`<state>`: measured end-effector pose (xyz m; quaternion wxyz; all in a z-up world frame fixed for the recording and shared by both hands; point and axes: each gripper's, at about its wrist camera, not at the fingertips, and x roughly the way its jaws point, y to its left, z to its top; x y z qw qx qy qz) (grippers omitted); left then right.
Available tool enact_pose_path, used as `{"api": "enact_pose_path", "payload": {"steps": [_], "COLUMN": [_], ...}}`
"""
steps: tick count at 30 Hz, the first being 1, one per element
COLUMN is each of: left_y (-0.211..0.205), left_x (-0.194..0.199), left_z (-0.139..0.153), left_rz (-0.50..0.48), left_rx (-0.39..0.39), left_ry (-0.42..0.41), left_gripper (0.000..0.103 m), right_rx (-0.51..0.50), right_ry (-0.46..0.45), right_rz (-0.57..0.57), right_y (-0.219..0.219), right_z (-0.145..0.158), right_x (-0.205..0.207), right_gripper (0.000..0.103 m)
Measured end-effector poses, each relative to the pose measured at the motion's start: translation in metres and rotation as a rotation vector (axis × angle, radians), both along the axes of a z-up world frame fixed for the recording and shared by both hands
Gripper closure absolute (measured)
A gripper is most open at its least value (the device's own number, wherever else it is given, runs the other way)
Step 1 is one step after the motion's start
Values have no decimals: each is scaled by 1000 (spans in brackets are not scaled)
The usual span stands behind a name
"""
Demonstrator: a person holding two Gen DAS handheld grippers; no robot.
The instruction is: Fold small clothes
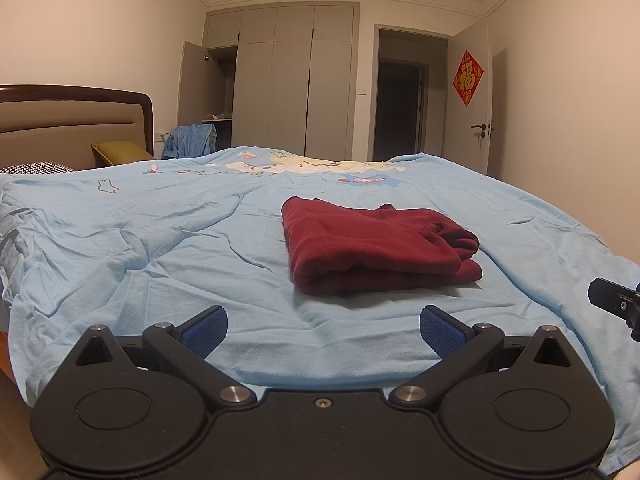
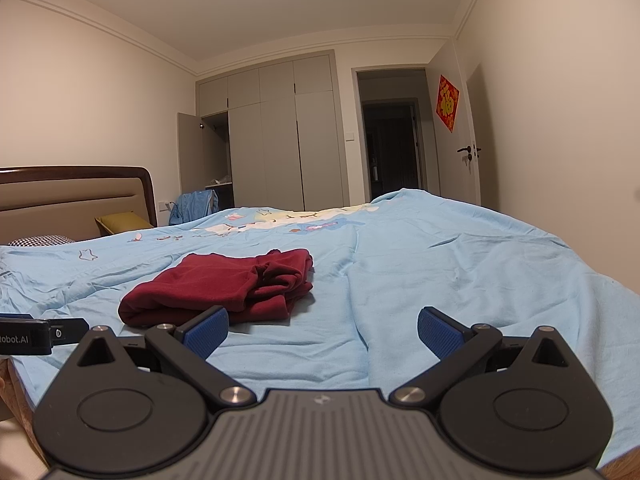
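On the bed, over a wrinkled light-blue sheet [image 1: 160, 248] printed with small cartoon figures near the far side: a dark red garment [image 1: 372, 248], folded into a compact rectangle of several layers, thick fold edge toward the cameras, looser bunched cloth at its right end. Lying flat, touched by nothing.

Near the foot edge of the bed, short of the garment: left tool [image 1: 323, 330], blue-padded fingers [image 1: 208, 330] spread wide, nothing between them, only bare sheet in the gap. Garment ahead and slightly right in the left wrist view.

Beside it to the right: right tool [image 2: 323, 330], likewise spread wide and empty, blue pads [image 2: 438, 332] well apart. Garment ahead and to the left in the right wrist view [image 2: 224, 288], its near fold just behind the left finger tip in the picture; contact not determinable, though apparently apart. Part of the left tool's black body at the left edge of that view, lettered "Robot.AI".

Beyond the bed: brown padded headboard [image 1: 72, 124] at left, olive-yellow cushion [image 1: 120, 150] beside it, grey built-in wardrobe [image 1: 288, 80] with one door ajar, blue cloth [image 1: 192, 140] heaped below it, dark open doorway [image 1: 404, 108], white door bearing a red diamond-shaped decoration [image 1: 467, 78].
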<state>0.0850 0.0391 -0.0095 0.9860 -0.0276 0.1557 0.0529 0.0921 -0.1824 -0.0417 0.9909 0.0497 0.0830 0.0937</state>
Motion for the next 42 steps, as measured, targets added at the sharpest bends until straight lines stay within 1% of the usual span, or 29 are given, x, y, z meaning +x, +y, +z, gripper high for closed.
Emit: {"api": "enact_pose_path", "payload": {"steps": [17, 21, 25, 28, 30, 35, 42], "left_y": [0, 1, -1, -3, -6, -13, -15], "left_x": [0, 0, 1, 2, 3, -1, -2], "left_z": [0, 0, 0, -1, -2, -1, -1], "left_rz": [-2, -20, -25, -41, -44, -55, -68], "left_rx": [0, -8, 1, 1, 13, 48, 58], "left_ry": [1, 8, 5, 21, 29, 11, 6], "left_gripper": [1, 1, 1, 1, 1, 1, 1], "right_rx": [1, 0, 1, 1, 1, 1, 1], "right_ry": [1, 2, 2, 3, 3, 3, 4], "right_rz": [0, 0, 0, 0, 0, 0, 0], "right_y": [0, 0, 0, 0, 0, 0, 0], "right_z": [0, -1, -1, -1, -1, -1, -1], "right_x": [0, 0, 0, 0, 0, 0, 0], "right_gripper": [0, 0, 0, 0, 0, 0, 0]}}
